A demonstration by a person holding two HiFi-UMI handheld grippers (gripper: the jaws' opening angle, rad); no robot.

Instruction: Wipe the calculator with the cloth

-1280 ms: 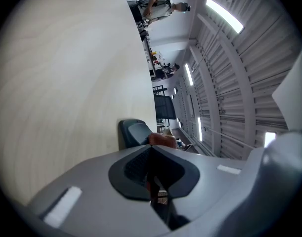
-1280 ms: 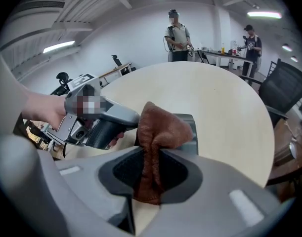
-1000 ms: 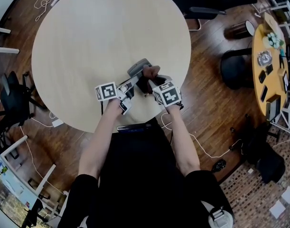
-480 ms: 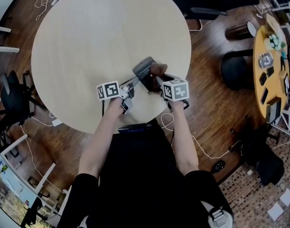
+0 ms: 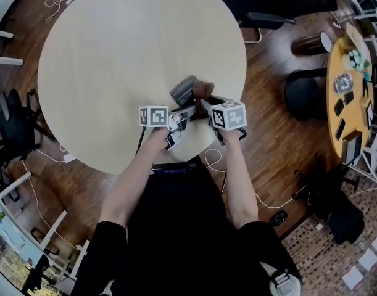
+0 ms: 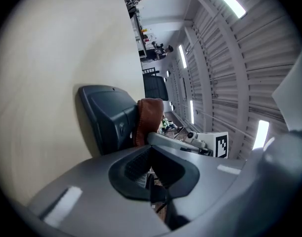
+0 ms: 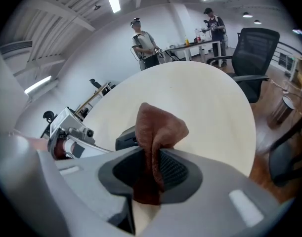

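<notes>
A dark grey calculator (image 5: 183, 89) lies on the round pale table (image 5: 114, 54), near its front right edge. A brown cloth (image 5: 203, 91) rests against the calculator's right side, and my right gripper (image 5: 204, 103) is shut on it. In the right gripper view the cloth (image 7: 158, 130) bunches out of the jaws above the calculator (image 7: 125, 138). My left gripper (image 5: 183, 117) is shut just in front of the calculator, close beside the right one, with nothing seen between its jaws. The left gripper view shows the calculator (image 6: 108, 117) and the cloth (image 6: 149, 118) just ahead of my left gripper (image 6: 151, 181).
The table's edge runs close behind both hands. Black office chairs (image 5: 308, 91) stand to the right, and a second table (image 5: 352, 91) with small items is beyond them. Cables (image 5: 262, 193) trail on the wood floor. Two people (image 7: 143, 46) stand far off.
My left gripper has slid right, up beside the right gripper at the calculator's near end. The right gripper with the cloth shifted slightly right and rolled. The calculator turned a little.
</notes>
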